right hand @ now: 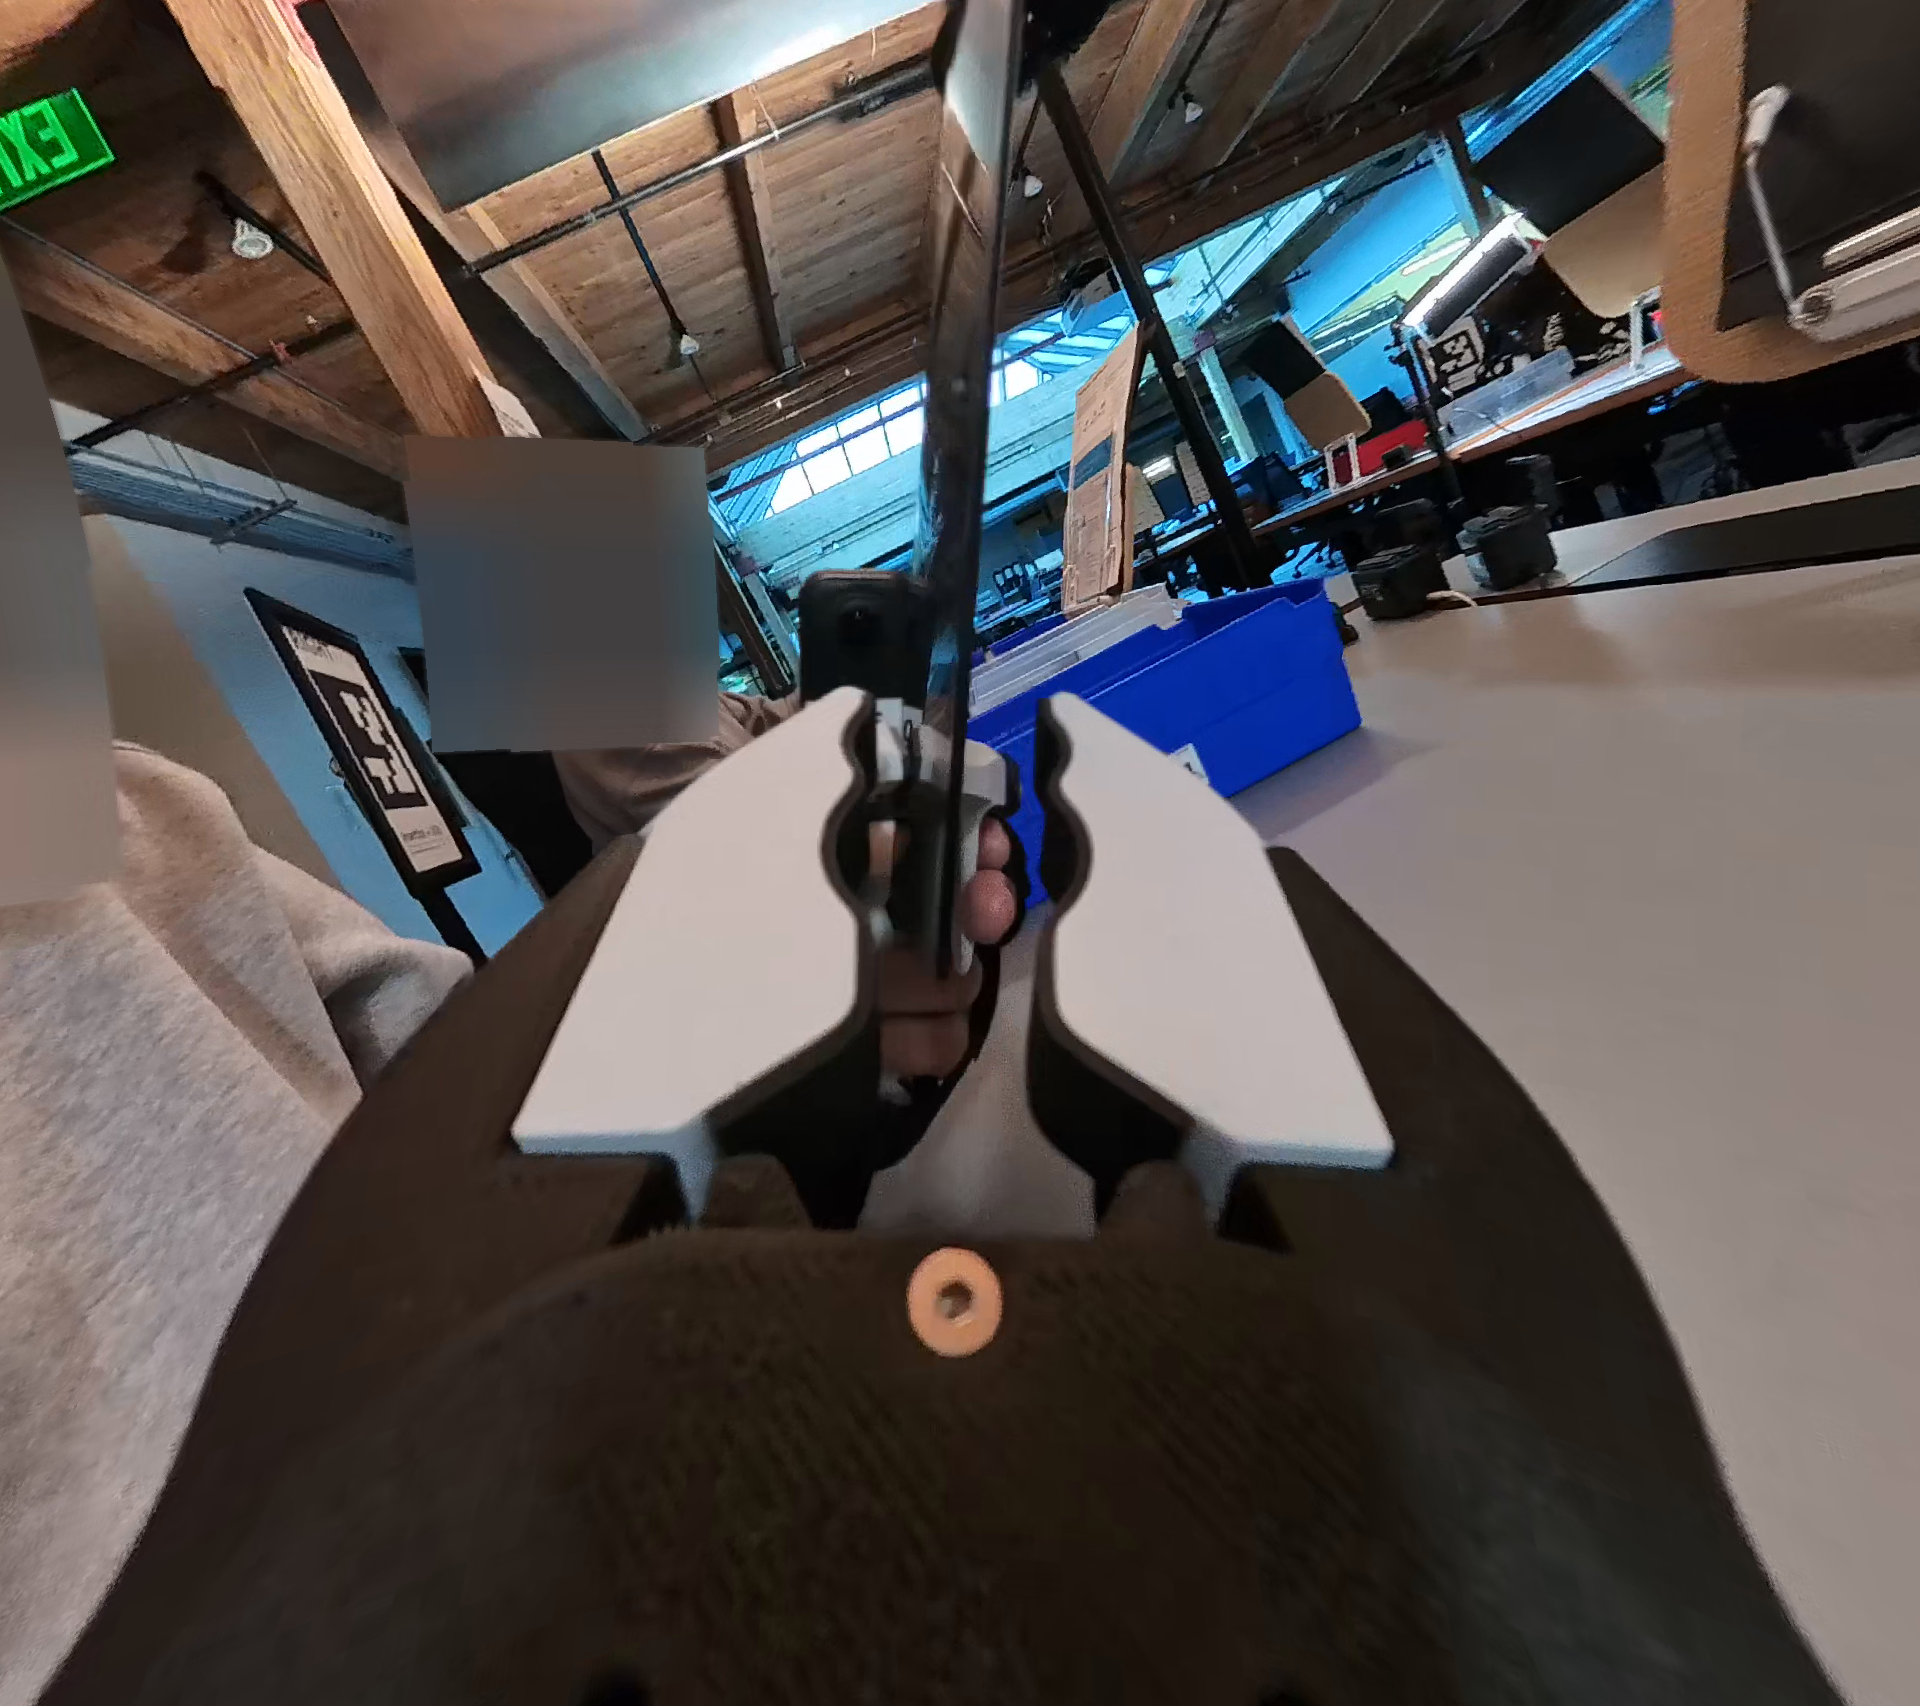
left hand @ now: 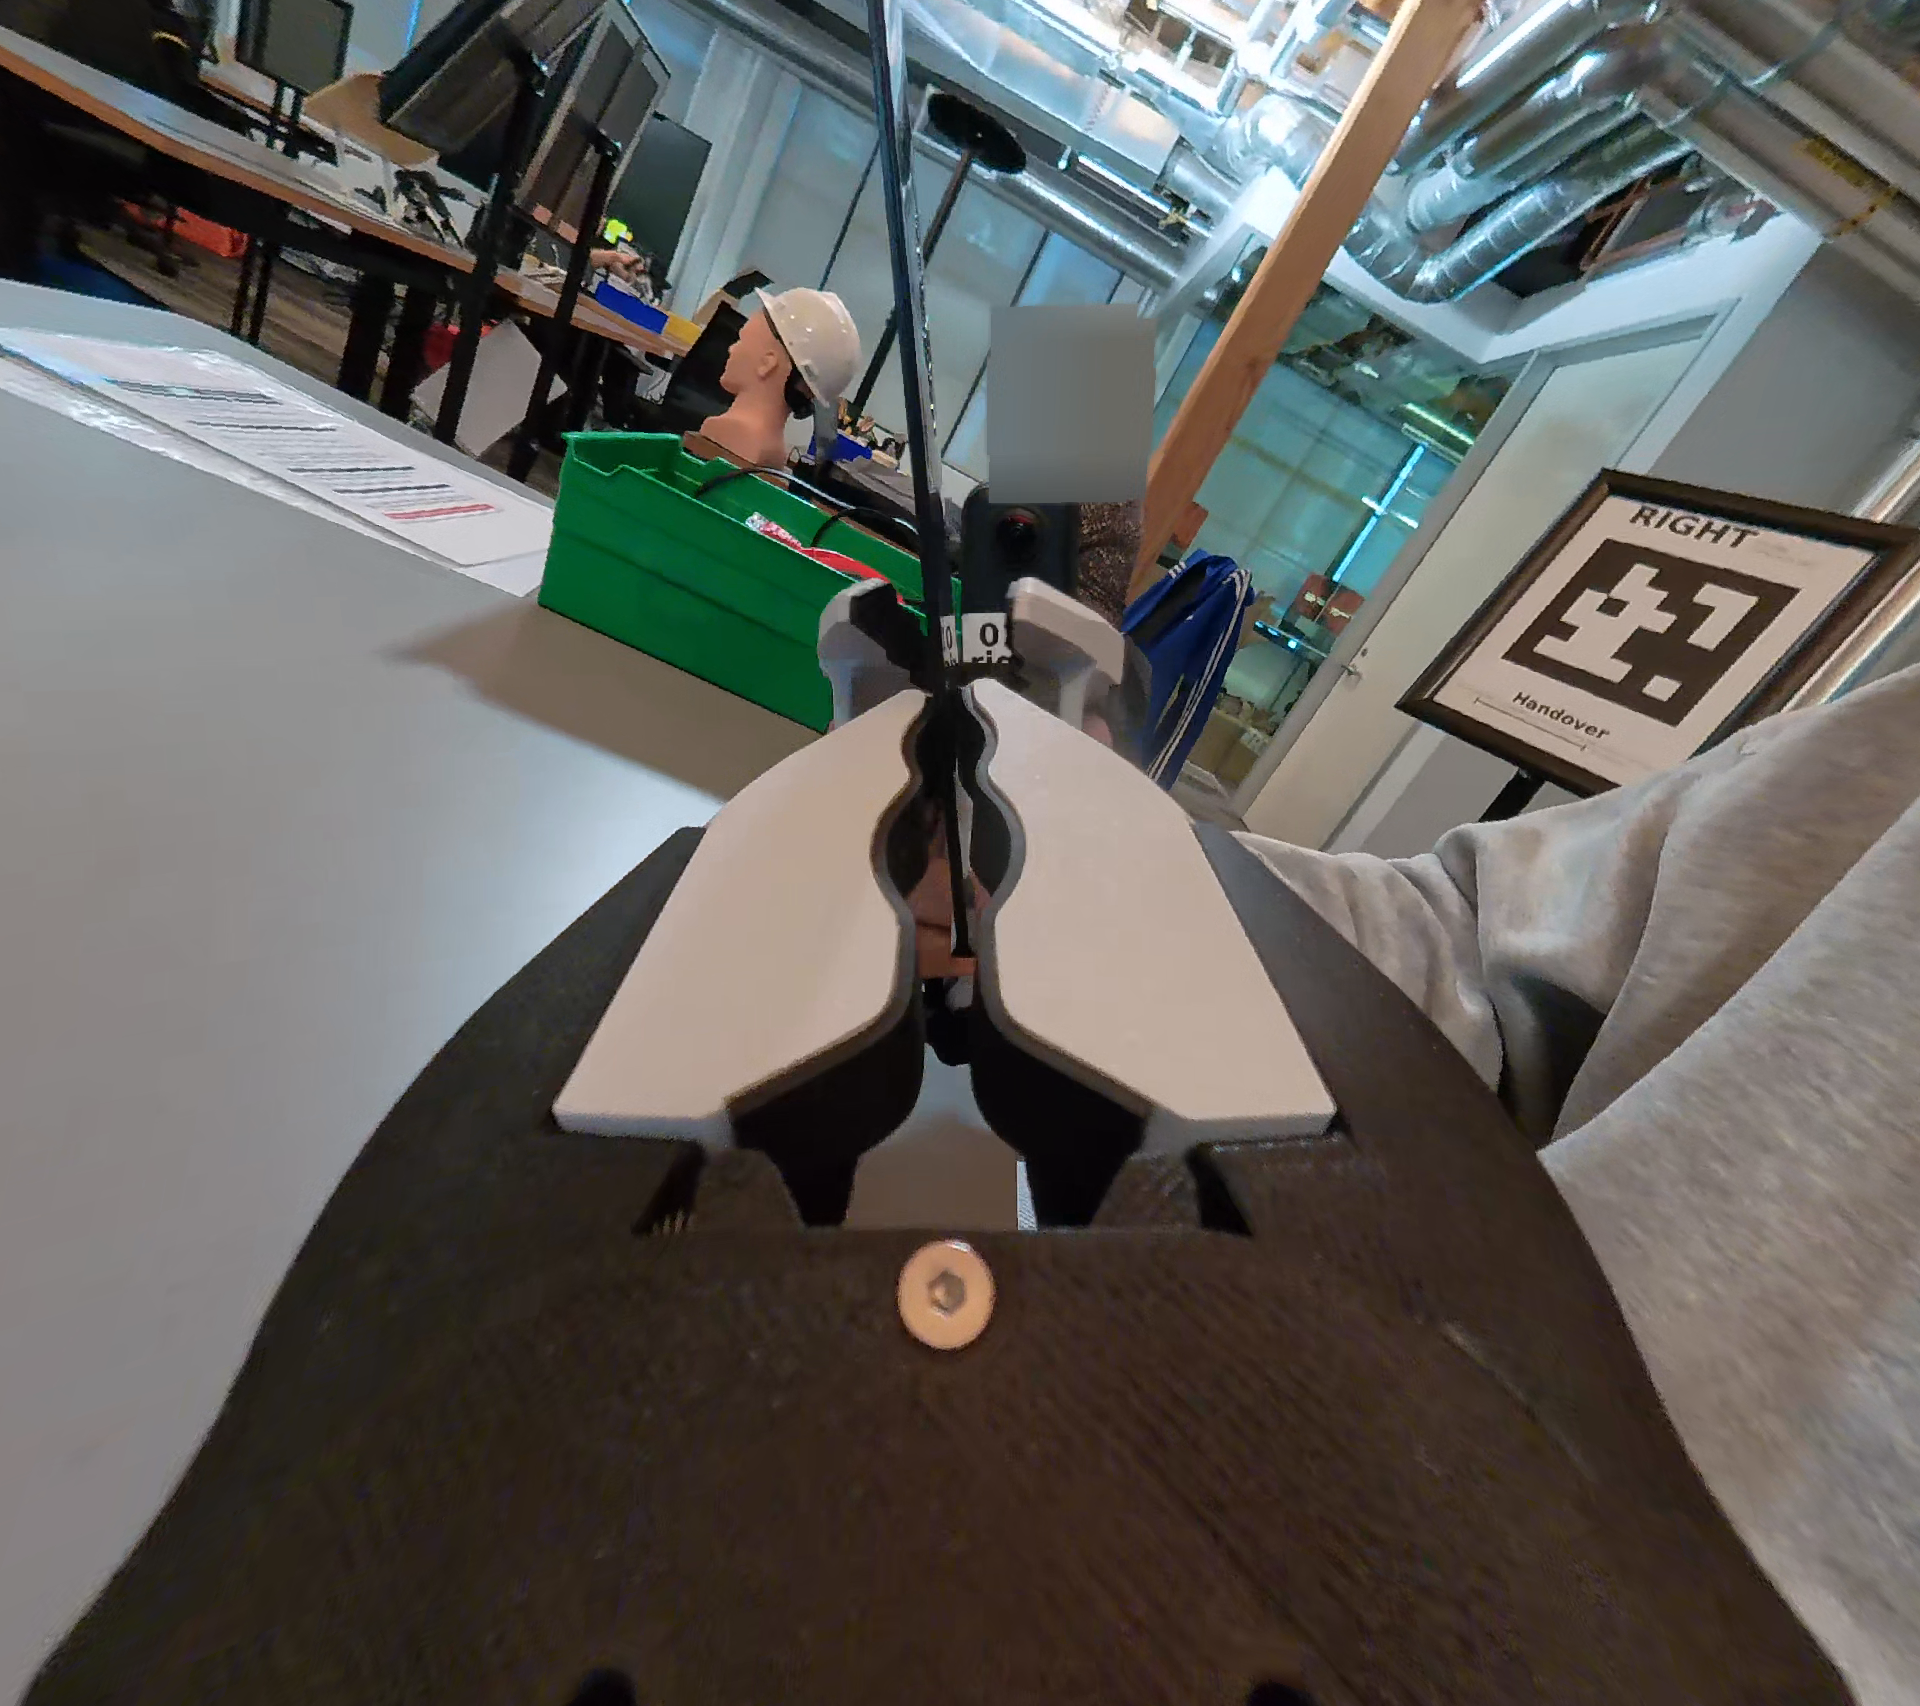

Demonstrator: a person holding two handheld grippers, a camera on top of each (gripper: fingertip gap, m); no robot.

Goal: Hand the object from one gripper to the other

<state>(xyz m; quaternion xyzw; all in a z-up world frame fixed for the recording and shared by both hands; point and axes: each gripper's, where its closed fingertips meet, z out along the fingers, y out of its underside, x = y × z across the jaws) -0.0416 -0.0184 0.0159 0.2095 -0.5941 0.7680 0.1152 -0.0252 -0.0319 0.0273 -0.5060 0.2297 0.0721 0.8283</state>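
Where it stands edge-on and nearly upright above the table (left hand: 312,825), the thin dark sheet (left hand: 894,202) is pinched at its lower end between the closed fingers of the left gripper (left hand: 948,711). The right gripper (right hand: 951,721) faces it, fingers apart, the sheet (right hand: 977,306) rising in the gap without clear contact. Behind sit a green bin (left hand: 675,555) and a blue bin (right hand: 1195,680).

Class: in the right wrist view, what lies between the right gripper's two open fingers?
In the right wrist view, the thin dark flat object stands edge-on between them, touching neither, with the left gripper holding it beyond.
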